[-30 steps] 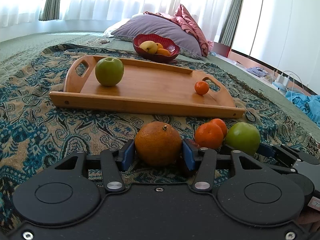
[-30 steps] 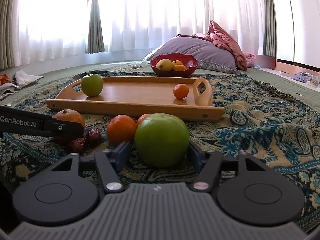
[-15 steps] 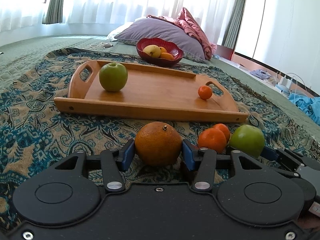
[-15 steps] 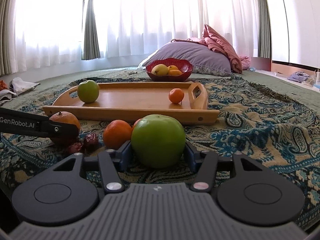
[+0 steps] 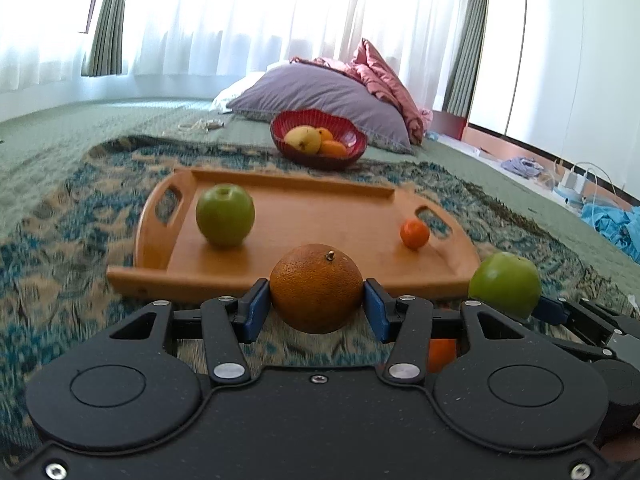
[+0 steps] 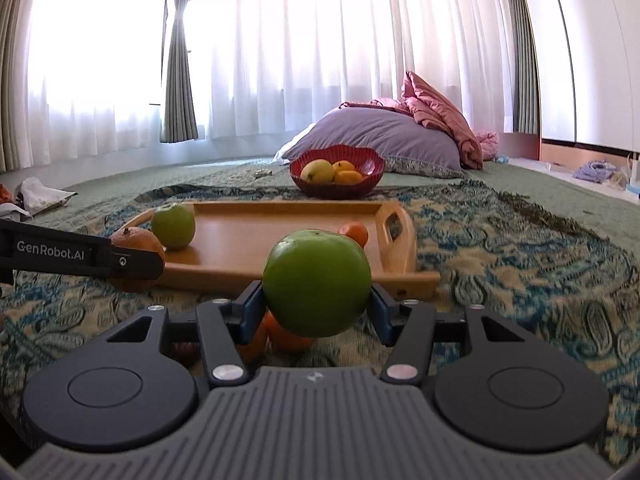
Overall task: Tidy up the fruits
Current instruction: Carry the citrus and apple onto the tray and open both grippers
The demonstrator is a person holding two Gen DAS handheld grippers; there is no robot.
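**Both hand-held grippers carry fruit near the tray**

Your left hand-held gripper (image 5: 316,306) is clamped on a large orange (image 5: 316,288), its blue pads pressing both sides, lifted clear of the patterned blanket (image 5: 60,248) just before the near edge of the wooden tray (image 5: 320,216). Your right hand-held gripper (image 6: 316,306) has just been closing and now grips a green apple (image 6: 317,282), also held above the blanket near the tray's right end. On the tray rest a second green apple (image 5: 225,214) at the left and a small mandarin (image 5: 415,233) at the right. More mandarins (image 6: 288,336) lie on the blanket beneath your right gripper. A red bowl (image 5: 320,160) of fruit sits beyond the tray, before a grey pillow (image 5: 320,92).
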